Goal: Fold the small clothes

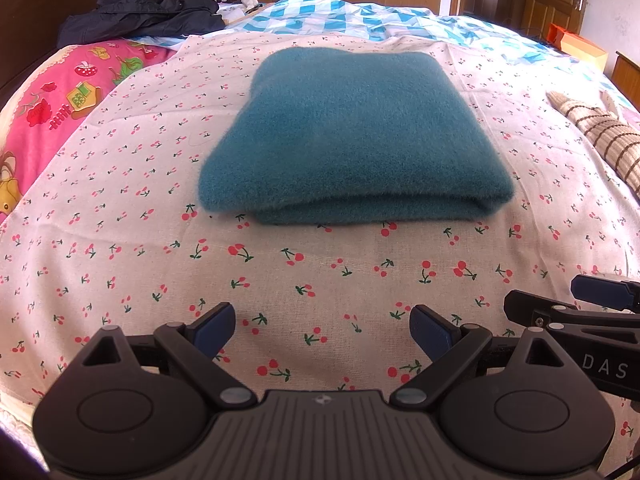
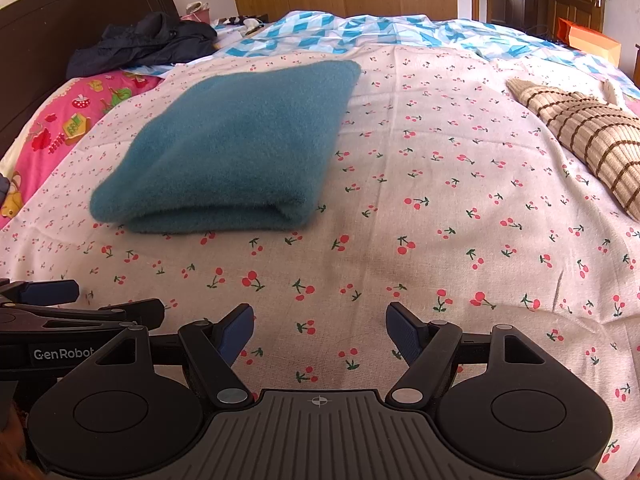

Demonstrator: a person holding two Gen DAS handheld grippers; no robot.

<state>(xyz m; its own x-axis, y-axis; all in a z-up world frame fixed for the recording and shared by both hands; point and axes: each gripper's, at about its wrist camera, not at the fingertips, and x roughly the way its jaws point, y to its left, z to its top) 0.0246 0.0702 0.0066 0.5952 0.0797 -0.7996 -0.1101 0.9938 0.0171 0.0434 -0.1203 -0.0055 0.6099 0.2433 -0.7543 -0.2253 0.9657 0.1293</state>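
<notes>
A teal fuzzy garment (image 1: 352, 136) lies folded into a neat rectangle on the cherry-print cloth (image 1: 320, 280); it also shows at the left in the right wrist view (image 2: 232, 148). My left gripper (image 1: 324, 330) is open and empty, well short of the garment's near edge. My right gripper (image 2: 320, 332) is open and empty, to the right of the garment and short of it. Each gripper shows at the edge of the other's view. A beige striped knit garment (image 2: 588, 136) lies unfolded at the far right, also in the left wrist view (image 1: 604, 136).
The cherry-print cloth (image 2: 440, 220) covers a bed. A pink cartoon pillow (image 1: 48, 112) lies at the left, a dark jacket (image 1: 140, 12) at the back left, a blue checked quilt (image 2: 380, 28) behind. An orange box (image 2: 592, 40) stands at the far right.
</notes>
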